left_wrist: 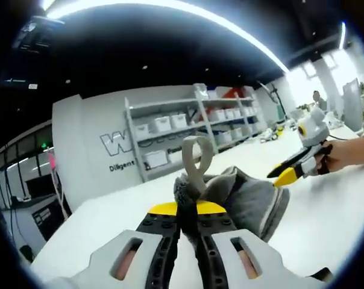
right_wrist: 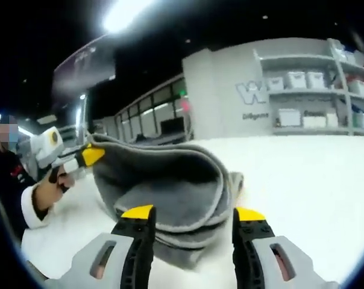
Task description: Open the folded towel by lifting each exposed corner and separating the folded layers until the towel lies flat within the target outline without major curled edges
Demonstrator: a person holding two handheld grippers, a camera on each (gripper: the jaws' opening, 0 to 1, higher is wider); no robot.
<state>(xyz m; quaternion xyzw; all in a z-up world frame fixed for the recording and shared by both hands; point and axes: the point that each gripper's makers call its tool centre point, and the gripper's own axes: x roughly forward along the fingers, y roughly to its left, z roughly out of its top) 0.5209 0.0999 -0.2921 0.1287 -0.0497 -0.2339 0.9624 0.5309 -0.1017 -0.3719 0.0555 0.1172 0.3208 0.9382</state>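
Observation:
A grey folded towel [left_wrist: 248, 195] lies on the white table [left_wrist: 326, 229]. My left gripper [left_wrist: 185, 209] is shut on one of its edges, and a grey hanging loop [left_wrist: 197, 158] stands up just past the yellow tips. In the right gripper view that same left gripper [right_wrist: 88, 155] pinches the upper layer's far left corner and holds it raised off the stack. The towel [right_wrist: 170, 186] shows several stacked layers there, with the top one peeled up. My right gripper [right_wrist: 193, 213] is open, its jaws straddling the near folded edge. It also enters the left gripper view [left_wrist: 287, 174], beside the towel's right end.
A person's hand [left_wrist: 338, 153] holds the right gripper, and another hand [right_wrist: 46, 186] with a white cuff holds the left one. Grey shelves with white bins [left_wrist: 188, 129] stand against a wall behind the table. Bare white tabletop [right_wrist: 302, 180] spreads to the right of the towel.

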